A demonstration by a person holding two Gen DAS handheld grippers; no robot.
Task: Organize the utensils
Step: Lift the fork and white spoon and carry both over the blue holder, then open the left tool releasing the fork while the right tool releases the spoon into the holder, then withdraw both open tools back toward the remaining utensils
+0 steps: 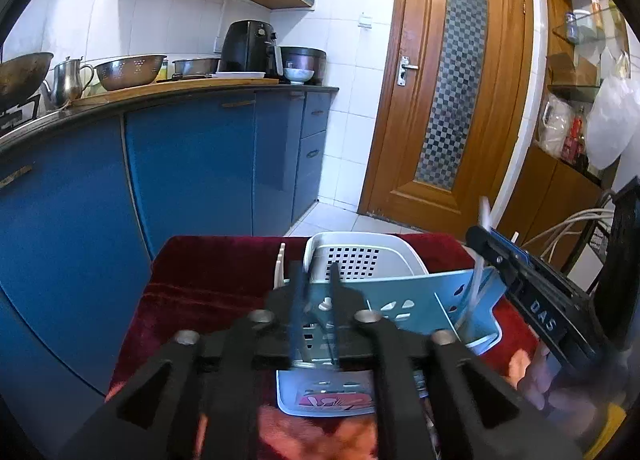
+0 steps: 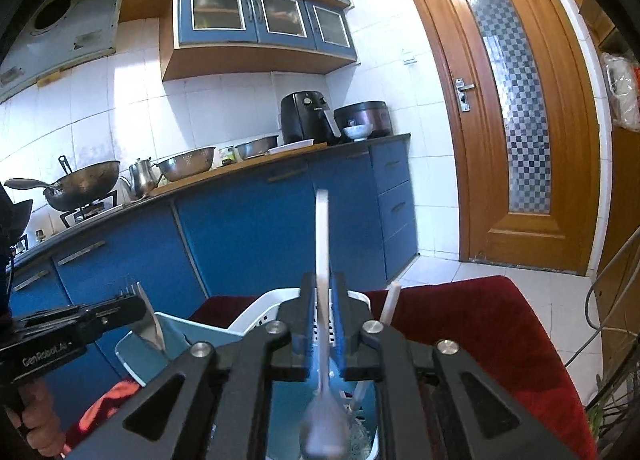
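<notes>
Red velvet cloth point(image 1: 208, 284) covered the low surface where the work took place, in a kitchen of white wall tiles, blue cabinets point(image 1: 188, 164) and a brown wooden door point(image 1: 448, 92) with a chequered glass panel. On the dark worktop point(image 2: 280, 158) along the wall stood a black air fryer point(image 2: 304, 116), steel bowls, a metal jug and a wok.

On the cloth sat a light blue plastic caddy point(image 1: 420, 300) with cut-out holes, and just behind it a white perforated basket point(image 1: 360, 256). A pale chopstick point(image 1: 279, 268) stood beside the basket.

The left gripper point(image 1: 316, 292) hung over the caddy's near compartment, its jaws slightly apart, with nothing pressed between the pads; metal fork tines point(image 2: 127, 287) showed just past its tip in the right wrist view.

The right gripper point(image 2: 323, 320) pointed over the caddy. A white plastic spoon point(image 2: 322, 260) stood upright in the narrow gap between its jaws, bowl down inside the caddy, handle rising above the fingers. Whether the pads pressed on it could not be told.
</notes>
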